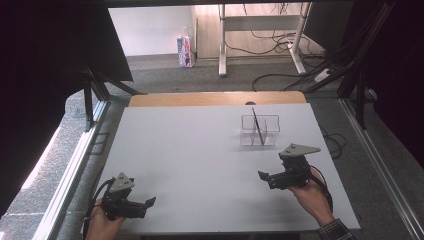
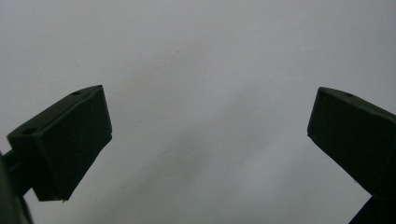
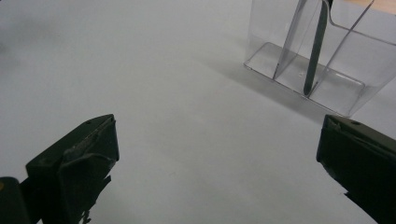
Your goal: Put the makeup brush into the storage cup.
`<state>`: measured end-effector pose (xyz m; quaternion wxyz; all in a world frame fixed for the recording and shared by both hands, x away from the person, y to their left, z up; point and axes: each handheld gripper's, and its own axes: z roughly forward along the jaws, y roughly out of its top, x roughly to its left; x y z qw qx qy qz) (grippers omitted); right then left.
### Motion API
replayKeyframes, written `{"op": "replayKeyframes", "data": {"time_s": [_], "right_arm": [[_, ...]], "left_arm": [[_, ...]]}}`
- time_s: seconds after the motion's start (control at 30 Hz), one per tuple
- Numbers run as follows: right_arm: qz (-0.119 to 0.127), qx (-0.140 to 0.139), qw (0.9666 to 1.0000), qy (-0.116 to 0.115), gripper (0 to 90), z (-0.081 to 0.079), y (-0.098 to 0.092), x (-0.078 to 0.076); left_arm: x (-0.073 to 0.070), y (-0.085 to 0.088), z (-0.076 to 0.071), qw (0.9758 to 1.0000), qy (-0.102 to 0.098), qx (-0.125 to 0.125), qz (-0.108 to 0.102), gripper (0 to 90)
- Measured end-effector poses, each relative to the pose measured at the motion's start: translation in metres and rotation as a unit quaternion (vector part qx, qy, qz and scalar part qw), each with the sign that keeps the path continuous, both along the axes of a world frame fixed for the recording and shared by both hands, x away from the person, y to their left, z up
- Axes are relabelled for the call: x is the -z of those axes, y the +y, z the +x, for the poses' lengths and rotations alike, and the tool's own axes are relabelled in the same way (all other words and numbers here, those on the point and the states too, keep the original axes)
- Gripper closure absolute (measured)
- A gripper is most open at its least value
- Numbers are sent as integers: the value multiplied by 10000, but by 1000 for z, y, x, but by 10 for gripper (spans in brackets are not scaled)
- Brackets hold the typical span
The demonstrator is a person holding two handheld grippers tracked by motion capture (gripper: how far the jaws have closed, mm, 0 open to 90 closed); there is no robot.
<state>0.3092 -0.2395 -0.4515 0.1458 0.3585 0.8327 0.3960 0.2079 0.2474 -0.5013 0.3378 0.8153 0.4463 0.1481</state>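
Observation:
A clear plastic holder with several compartments stands on the white table, right of centre. A dark pen leans upright in it. My right gripper hovers just in front of the holder, pointing left. In the right gripper view, my right gripper is open with nothing between its jaws, and the holder and pen sit at the upper right. My left gripper rests low near the table's front left edge. In the left gripper view, my left gripper is open over bare tabletop.
A wooden strip runs along the table's far edge. Black frame bars stand at both sides. Beyond the table lie carpet, loose cables, white desk legs and a small carton.

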Motion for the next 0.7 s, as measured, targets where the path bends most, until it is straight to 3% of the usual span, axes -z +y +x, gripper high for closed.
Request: {"op": "replayKeyframes", "data": {"time_s": [0.7], "right_arm": [[-48,-12,10000,70,0,-13,-8,3]], "left_arm": [[0,1,0,10000,-10,-19,-48,2]]}}
